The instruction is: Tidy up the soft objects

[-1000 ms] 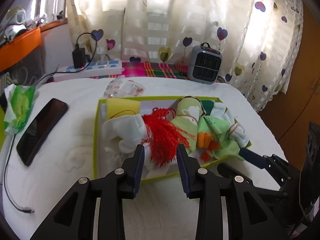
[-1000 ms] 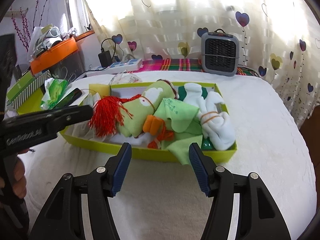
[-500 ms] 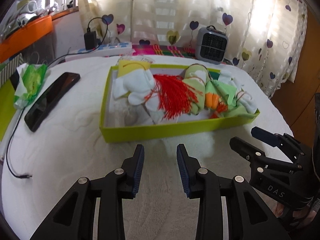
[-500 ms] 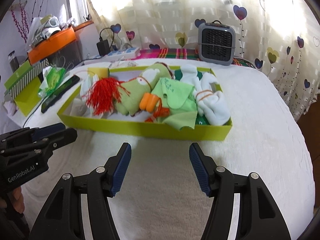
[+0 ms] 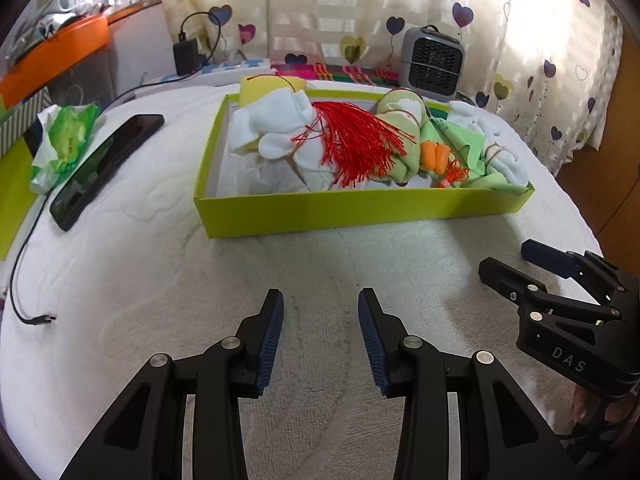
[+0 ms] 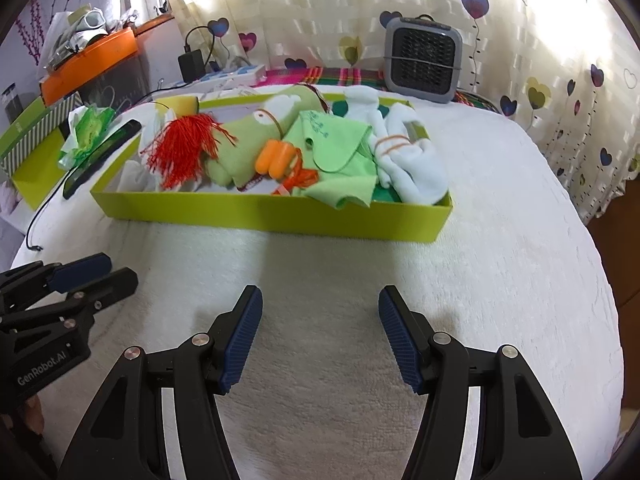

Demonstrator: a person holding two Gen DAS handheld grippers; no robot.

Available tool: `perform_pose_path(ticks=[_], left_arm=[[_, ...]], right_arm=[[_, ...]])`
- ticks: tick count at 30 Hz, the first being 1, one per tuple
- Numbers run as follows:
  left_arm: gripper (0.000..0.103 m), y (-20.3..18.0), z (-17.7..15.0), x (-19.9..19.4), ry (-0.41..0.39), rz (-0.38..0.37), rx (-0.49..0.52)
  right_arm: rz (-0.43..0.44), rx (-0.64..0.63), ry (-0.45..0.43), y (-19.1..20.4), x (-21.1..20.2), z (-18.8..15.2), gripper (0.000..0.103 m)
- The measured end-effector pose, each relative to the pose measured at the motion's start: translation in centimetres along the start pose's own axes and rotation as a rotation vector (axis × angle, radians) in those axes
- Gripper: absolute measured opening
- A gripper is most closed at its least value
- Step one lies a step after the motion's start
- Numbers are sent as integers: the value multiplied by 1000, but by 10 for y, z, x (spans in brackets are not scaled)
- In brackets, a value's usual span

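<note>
Both tongs, left (image 5: 320,336) and right (image 6: 320,336), gaping, empty, near the lime-green tray (image 5: 360,210). Seemingly finished: soft toys (image 6: 240,148) and white socks (image 6: 412,160) all inside. Next, probably just retreat.

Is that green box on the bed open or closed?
Open. The green box has no lid on it, and the red tassel and white socks inside show from above.

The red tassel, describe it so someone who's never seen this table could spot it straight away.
On the white-covered table sits a shallow lime-green box of soft things. The red tassel lies toward its left half, over white cloth: the only bright red bundle of loose threads there.
</note>
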State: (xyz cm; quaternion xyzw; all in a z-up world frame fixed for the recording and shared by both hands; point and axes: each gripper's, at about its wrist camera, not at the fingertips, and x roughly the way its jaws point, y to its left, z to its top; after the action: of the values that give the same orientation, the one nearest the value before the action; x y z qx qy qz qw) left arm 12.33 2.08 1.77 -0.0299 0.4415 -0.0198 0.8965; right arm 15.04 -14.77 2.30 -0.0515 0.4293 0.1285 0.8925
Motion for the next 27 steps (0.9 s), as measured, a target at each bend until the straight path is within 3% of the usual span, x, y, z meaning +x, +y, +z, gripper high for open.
perform_pose_path(ticks=[17, 23, 27], left_arm=[[49, -16, -8, 3, -27, 74, 33], [51, -14, -8, 2, -30, 63, 15], [52, -15, -8, 3, -30, 65, 9]], right_arm=[[-27, -5, 22, -6, -3, -8, 67], [-55, 5, 29, -9, -2, -11, 78], [-49, 15, 32, -12, -1, -11, 79]])
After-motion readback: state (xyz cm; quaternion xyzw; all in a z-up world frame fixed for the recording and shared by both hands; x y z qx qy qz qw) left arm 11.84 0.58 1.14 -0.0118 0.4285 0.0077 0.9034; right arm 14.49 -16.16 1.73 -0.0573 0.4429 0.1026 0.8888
